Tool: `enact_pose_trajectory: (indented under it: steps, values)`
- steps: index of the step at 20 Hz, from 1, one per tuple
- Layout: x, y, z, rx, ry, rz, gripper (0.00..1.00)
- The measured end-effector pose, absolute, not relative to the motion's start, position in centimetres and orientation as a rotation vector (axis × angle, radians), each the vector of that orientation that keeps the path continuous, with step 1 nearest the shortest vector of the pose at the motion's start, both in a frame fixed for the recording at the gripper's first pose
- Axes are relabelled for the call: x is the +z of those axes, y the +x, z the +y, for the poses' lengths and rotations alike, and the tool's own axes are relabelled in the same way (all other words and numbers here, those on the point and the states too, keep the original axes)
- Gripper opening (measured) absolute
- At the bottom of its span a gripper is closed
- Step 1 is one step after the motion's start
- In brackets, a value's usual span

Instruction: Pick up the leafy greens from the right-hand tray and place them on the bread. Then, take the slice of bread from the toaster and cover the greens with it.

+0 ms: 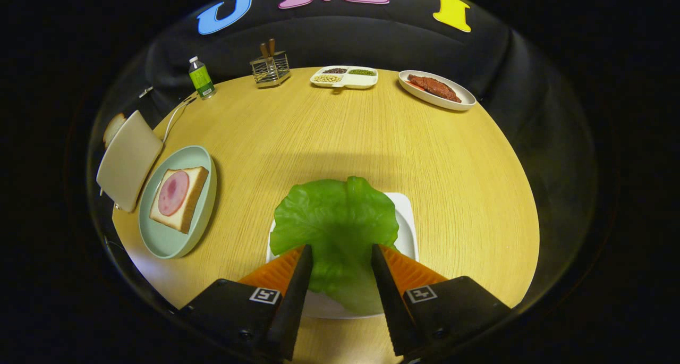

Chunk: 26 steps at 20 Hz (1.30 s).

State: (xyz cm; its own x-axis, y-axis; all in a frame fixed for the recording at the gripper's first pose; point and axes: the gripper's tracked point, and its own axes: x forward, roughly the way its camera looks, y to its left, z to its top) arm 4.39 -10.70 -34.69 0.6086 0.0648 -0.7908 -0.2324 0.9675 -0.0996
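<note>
Gripper view: the gripper (340, 250) stands parted, its fingers on either side of the lettuce leaf (336, 220) lying on the white tray (406, 223). It should pinch the leaf's near, thicker part before carrying it to the ham-topped bread (179, 198) on the green plate (172, 244).

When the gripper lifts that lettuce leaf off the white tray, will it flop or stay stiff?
The lettuce leaf looks thin and ruffled, so it will probably droop. It seems light, overhanging the white tray. The open gripper straddles it; its glossy surface might slip.
</note>
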Motion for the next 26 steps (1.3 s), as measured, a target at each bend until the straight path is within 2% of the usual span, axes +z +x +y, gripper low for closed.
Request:
enact_pose_trajectory:
  steps: [2, 4, 6, 10, 18, 22, 26]
  values:
    - [-34.6, 4.4, -10.7, 0.175, -0.197, 0.907, 0.52]
    - [-34.6, 4.5, -10.9, 0.179, -0.216, 0.905, 0.52]
    - [-34.6, 4.7, -11.1, 0.170, -0.212, 0.902, 0.19]
    - [-34.5, 4.9, -11.1, 0.164, -0.187, 0.920, 0.06]
    - [-28.2, 5.4, -10.0, 0.132, -0.212, 0.826, 0.06]
    - [-24.1, 5.6, -5.9, 0.202, -0.182, 0.762, 0.05]
    - [-22.1, 5.0, -0.3, 0.339, -0.127, 0.733, 0.06]
